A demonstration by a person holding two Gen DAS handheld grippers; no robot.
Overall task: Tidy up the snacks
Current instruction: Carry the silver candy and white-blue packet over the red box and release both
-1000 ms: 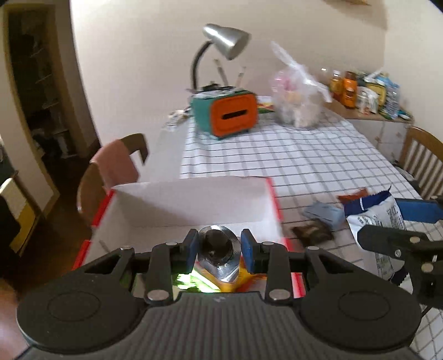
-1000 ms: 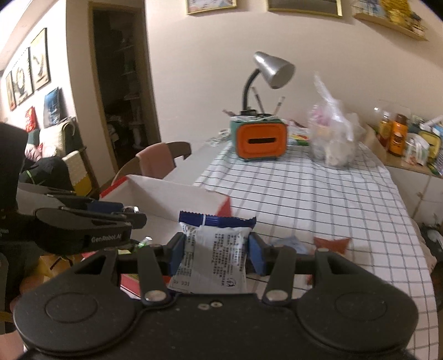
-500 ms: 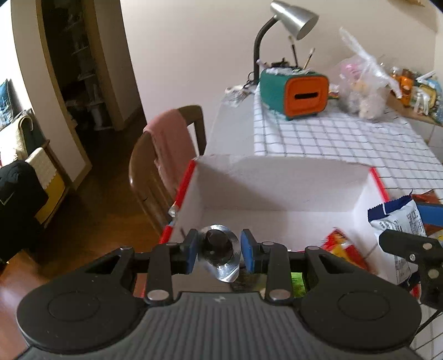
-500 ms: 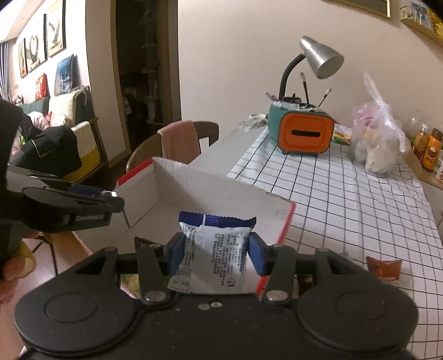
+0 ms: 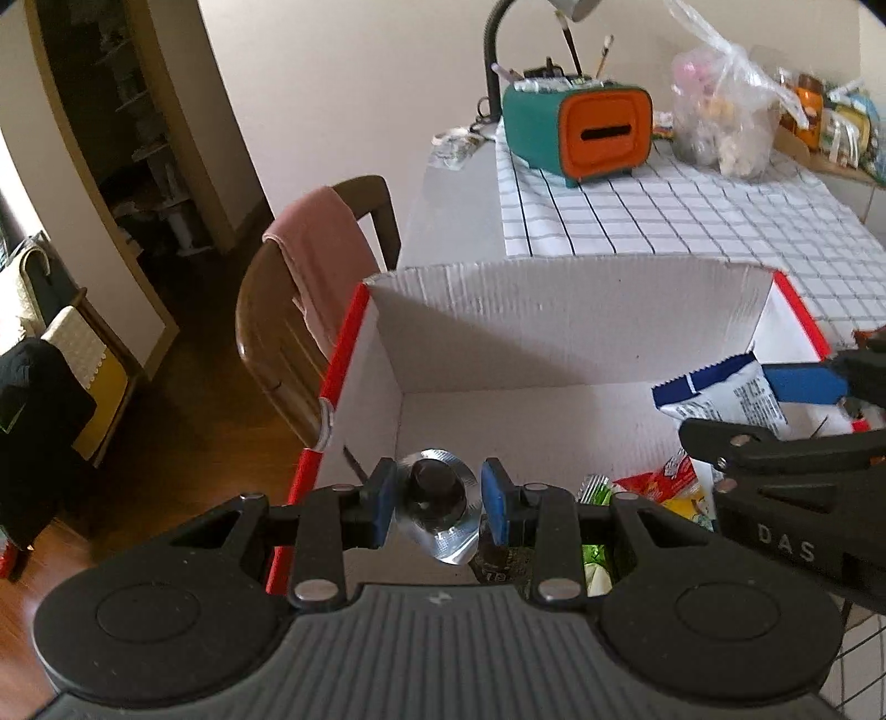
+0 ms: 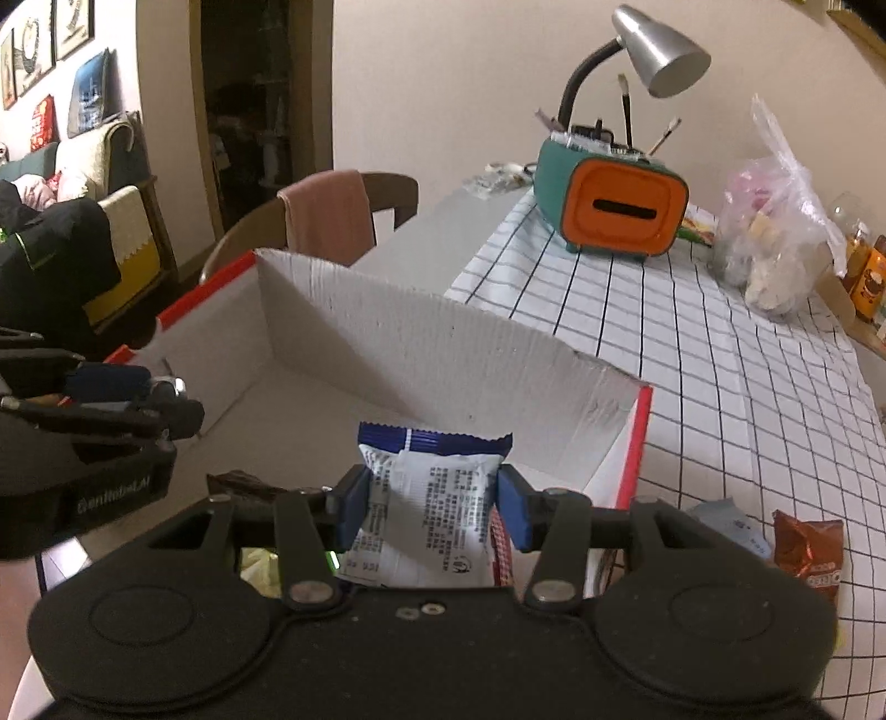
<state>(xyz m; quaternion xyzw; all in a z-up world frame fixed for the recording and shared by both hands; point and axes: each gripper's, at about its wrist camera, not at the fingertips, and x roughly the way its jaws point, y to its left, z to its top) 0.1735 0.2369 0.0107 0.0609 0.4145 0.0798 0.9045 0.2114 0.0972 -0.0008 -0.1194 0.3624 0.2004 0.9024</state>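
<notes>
both tongs (image 5: 437,501) (image 6: 431,507) now over box (image 5: 554,327)

The right gripper's (image 5: 797,410) black body carries the raised letters "DAS" in the left wrist view. The left gripper's (image 6: 127,399) side reads what appears to be "GenRobot.AI", blurred. The white-and-blue snack packet (image 6: 429,509) bears dense small print, illegible. The brown packet's (image 6: 811,554) label cannot be made out.

Background clutter, referenced to the orange-faced teal box (image 6: 614,207).
I see a grey desk lamp (image 6: 659,52) behind it, clear plastic bag (image 6: 775,221) to its right, pink-draped chair (image 6: 326,216) to its left.
</notes>
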